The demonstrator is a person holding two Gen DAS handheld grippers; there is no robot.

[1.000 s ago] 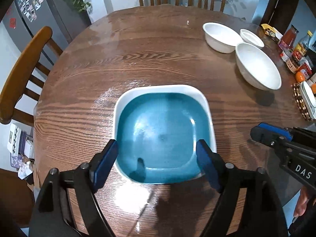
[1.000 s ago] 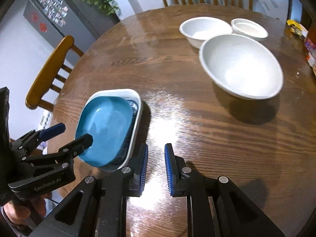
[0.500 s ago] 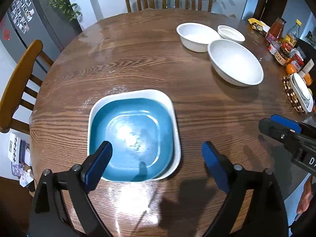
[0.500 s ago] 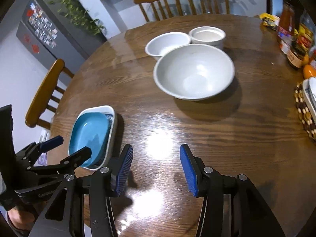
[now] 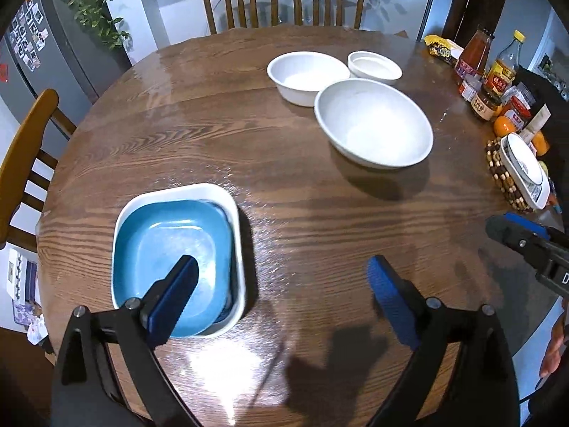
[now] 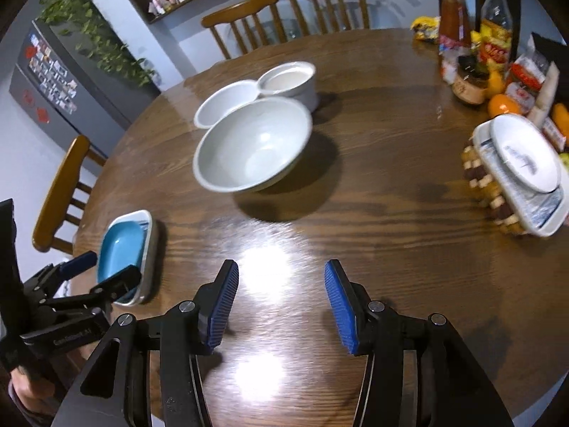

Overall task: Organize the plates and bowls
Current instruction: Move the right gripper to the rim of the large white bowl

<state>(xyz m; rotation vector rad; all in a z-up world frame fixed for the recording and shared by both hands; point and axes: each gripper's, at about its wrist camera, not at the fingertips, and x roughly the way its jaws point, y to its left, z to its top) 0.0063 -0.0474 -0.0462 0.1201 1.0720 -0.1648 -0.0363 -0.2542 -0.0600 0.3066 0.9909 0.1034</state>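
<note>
Reaching for the big white bowl (image 6: 250,147) beside the blue plate (image 5: 170,259), our empty, open right gripper (image 6: 281,306) and left gripper (image 5: 281,295) could bump it.

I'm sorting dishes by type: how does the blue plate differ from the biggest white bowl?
The blue plate is square with rounded corners and shallow; the big white bowl is round and deep. The plate is nested inside a white square dish; the bowl stands alone on the table, beside two smaller white bowls. The plate lies near the left gripper, the bowl farther off. Both are upright and empty.
</note>
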